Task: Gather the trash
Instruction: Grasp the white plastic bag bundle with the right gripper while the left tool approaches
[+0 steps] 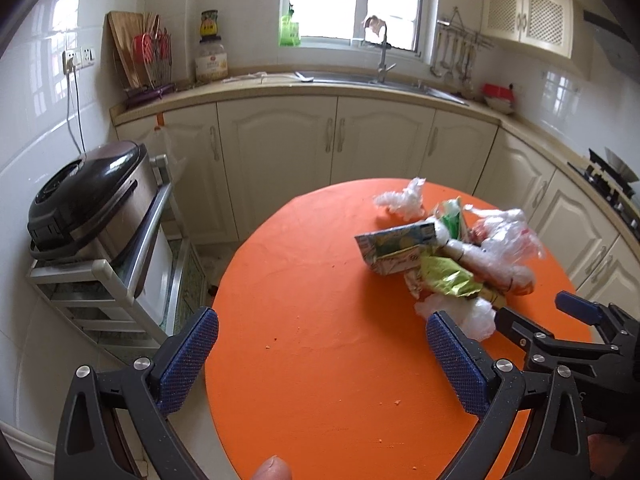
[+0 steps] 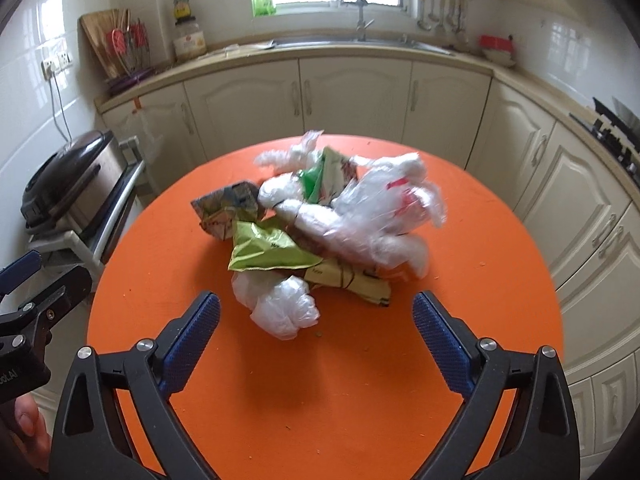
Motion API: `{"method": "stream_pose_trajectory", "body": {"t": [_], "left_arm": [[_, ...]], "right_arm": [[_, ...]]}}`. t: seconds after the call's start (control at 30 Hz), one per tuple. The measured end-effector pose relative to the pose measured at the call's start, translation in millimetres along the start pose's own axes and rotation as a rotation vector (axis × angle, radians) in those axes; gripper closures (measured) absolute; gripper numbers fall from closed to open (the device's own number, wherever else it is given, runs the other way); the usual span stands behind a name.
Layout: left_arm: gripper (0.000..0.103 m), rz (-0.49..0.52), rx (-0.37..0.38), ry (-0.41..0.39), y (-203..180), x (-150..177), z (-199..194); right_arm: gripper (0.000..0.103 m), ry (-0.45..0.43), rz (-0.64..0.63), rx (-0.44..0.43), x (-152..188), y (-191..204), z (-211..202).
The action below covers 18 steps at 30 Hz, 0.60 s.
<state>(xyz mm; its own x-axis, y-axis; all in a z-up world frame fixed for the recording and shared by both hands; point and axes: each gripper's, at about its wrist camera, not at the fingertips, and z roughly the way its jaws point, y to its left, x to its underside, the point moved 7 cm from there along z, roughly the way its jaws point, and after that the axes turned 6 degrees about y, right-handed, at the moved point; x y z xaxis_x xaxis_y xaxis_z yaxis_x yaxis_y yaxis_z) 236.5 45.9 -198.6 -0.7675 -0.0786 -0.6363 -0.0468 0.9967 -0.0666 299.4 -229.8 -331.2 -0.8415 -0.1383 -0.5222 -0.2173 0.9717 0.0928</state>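
A heap of trash [image 2: 320,224] lies on the round orange table [image 2: 320,380]: clear plastic bags [image 2: 384,204], a crumpled drink carton [image 2: 226,210], a green wrapper [image 2: 268,250] and a white plastic wad [image 2: 286,306] nearest me. My right gripper [image 2: 316,320] hovers open just short of that wad, nothing between its blue pads. In the left wrist view the heap [image 1: 448,248] sits to the right. My left gripper [image 1: 322,340] stands open above bare orange table [image 1: 312,320], nothing in it. The right gripper [image 1: 540,320] shows at the lower right edge there.
Cream kitchen cabinets [image 1: 336,136] with a sink [image 1: 384,80] run behind the table. A dark cooker [image 1: 88,200] sits on a metal rack at the left. A stove [image 1: 612,188] is at the right. Crumbs dot the tabletop. A person's thumb [image 1: 274,470] shows at the bottom.
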Motion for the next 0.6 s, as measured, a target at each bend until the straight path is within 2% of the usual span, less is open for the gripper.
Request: {"method": "stream_pose_trajectory", "body": {"t": [0.27, 0.37, 0.43, 0.6], "left_arm": [[0.001, -0.004, -0.014, 0.052, 3.4, 5.9, 37.0], [0.001, -0.005, -0.021, 0.066, 5.0, 7.2, 47.6], [0.001, -0.005, -0.027, 0.074, 5.6, 8.6, 52.9], [0.001, -0.002, -0.027, 0.089, 2.0, 8.7, 59.6]], "right_arm": [[0.013, 0.069, -0.033, -0.031, 1.3, 16.9, 36.7], [0.023, 0.096, -0.039, -0.044, 1.4, 21.5, 49.4], [0.036, 0.111, -0.044, -0.058, 0.8, 24.0, 58.5], [0.054, 0.114, -0.064, -0.098, 6.3, 27.9, 69.1]]}}
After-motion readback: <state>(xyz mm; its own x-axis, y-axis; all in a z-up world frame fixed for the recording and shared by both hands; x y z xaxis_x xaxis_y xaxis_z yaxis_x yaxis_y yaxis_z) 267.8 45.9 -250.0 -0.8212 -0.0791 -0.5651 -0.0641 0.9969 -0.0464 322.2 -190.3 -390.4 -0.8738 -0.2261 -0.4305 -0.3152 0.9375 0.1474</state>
